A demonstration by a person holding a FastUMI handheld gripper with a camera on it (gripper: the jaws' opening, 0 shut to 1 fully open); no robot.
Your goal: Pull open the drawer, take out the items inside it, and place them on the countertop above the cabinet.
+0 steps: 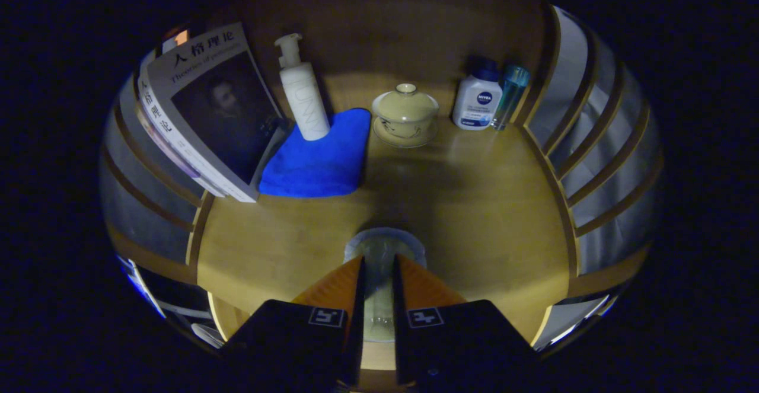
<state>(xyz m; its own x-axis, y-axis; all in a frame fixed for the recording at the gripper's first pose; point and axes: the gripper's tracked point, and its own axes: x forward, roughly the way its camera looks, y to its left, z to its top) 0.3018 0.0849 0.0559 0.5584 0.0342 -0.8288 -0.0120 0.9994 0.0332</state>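
Observation:
My gripper (379, 261) is shut on a clear glass (384, 243), whose round rim juts out just past the fingertips. The glass is low over the wooden countertop (486, 203); I cannot tell whether it touches the wood. Beyond the fingers, at the back of the countertop, stand a lidded cream tea bowl on a saucer (405, 113), a white pump bottle (303, 93) on a folded blue cloth (323, 159), a white bottle with a dark blue cap (477, 99) and a slim teal bottle (510, 93).
Several books (207, 111) lean at the left beside the blue cloth. Slatted wooden side walls (599, 144) close the countertop in on the left and right, and a wooden back panel (391, 25) rises behind the bottles. Bare wood lies between the glass and the tea bowl.

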